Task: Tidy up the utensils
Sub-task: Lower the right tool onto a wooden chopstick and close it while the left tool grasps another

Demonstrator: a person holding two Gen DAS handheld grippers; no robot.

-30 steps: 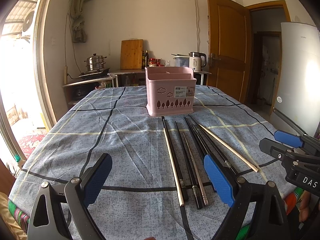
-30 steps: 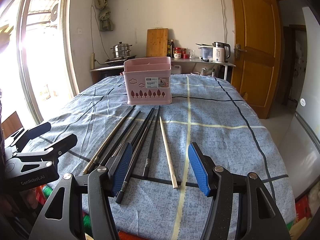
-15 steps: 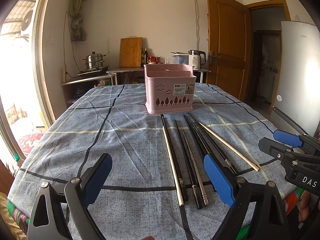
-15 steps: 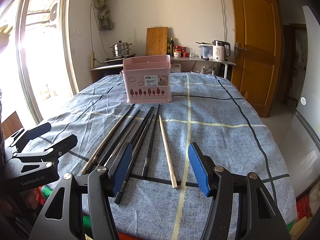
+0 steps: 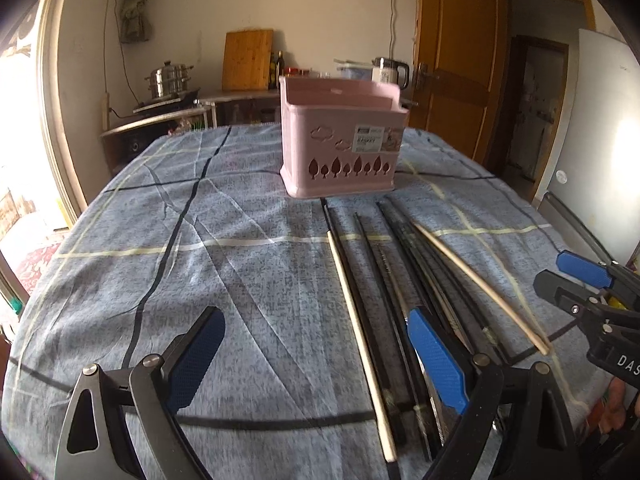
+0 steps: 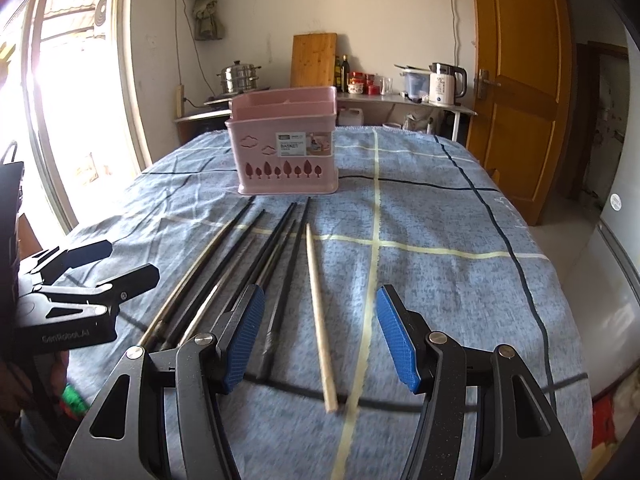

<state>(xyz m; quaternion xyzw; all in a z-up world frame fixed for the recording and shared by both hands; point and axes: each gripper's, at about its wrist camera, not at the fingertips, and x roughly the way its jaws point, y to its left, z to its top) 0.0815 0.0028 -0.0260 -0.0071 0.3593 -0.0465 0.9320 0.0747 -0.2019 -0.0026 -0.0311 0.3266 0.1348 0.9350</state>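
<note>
A pink utensil basket (image 5: 340, 144) stands upright mid-table; it also shows in the right wrist view (image 6: 285, 148). Several chopsticks lie side by side in front of it: black ones (image 5: 404, 264), a pale wooden one (image 5: 360, 332) at the left and another wooden one (image 6: 319, 316) at the right. My left gripper (image 5: 316, 356) is open and empty, low over the near ends of the left chopsticks. My right gripper (image 6: 320, 332) is open and empty, straddling the right wooden chopstick's near end.
The table wears a blue checked cloth (image 5: 200, 264). A counter behind holds a steel pot (image 6: 238, 78), cutting board (image 6: 314, 60), bottles and kettle (image 6: 444, 84). A wooden door (image 6: 516, 80) stands at the right, a bright window at the left.
Both grippers have moved forward and lower toward the chopsticks; the basket and chopsticks look nearer. Both stay open. Nothing on the table has moved.
</note>
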